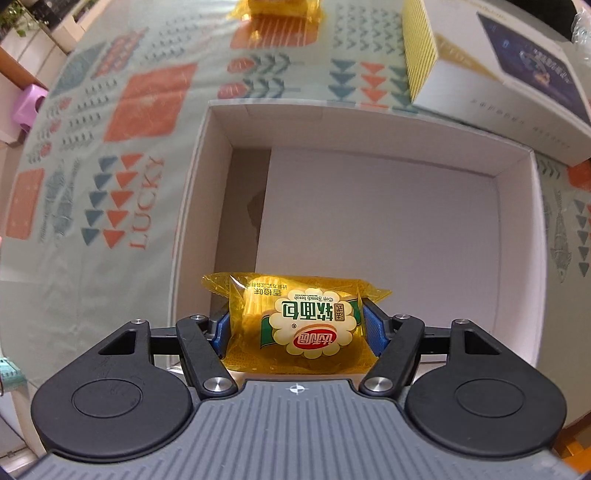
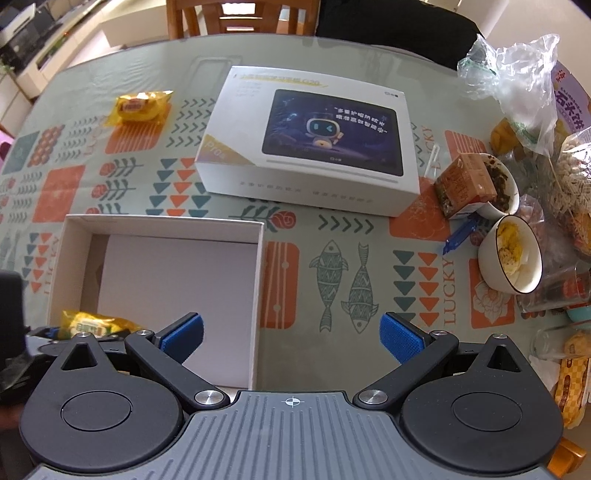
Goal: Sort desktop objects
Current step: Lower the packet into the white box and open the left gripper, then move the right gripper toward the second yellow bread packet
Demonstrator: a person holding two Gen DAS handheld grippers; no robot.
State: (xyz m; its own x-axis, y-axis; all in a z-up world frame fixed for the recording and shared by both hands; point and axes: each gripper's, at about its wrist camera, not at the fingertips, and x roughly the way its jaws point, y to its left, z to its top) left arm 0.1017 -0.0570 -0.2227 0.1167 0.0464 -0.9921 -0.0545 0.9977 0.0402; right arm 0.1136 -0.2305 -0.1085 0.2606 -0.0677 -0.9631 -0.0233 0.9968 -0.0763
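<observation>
From the left wrist cam, my left claw (image 1: 295,326) is pinching a yellow bread pack (image 1: 301,325), blue pads tight against both sides, right over the near edge of the open white box (image 1: 192,192). That view shows the box floor bare, with lots of room ahead and to the right of the pack. It only catches a sliver of a second bread pack (image 1: 277,11) at the far tabletop (image 1: 92,295) edge.

The right wrist cam gives me the wider picture: right claw (image 2: 291,339) spread wide with nothing in it, hovering above the tabletop just right of the box. There the second pack sits well beyond the box, left of a tablet carton (image 2: 310,147). Only this view shows the clutter on the far right, two bowls (image 2: 511,258), a small brown carton (image 2: 463,184) and plastic bags (image 2: 517,74). The stretch with the fish print (image 2: 343,284) between box and bowls is open.
</observation>
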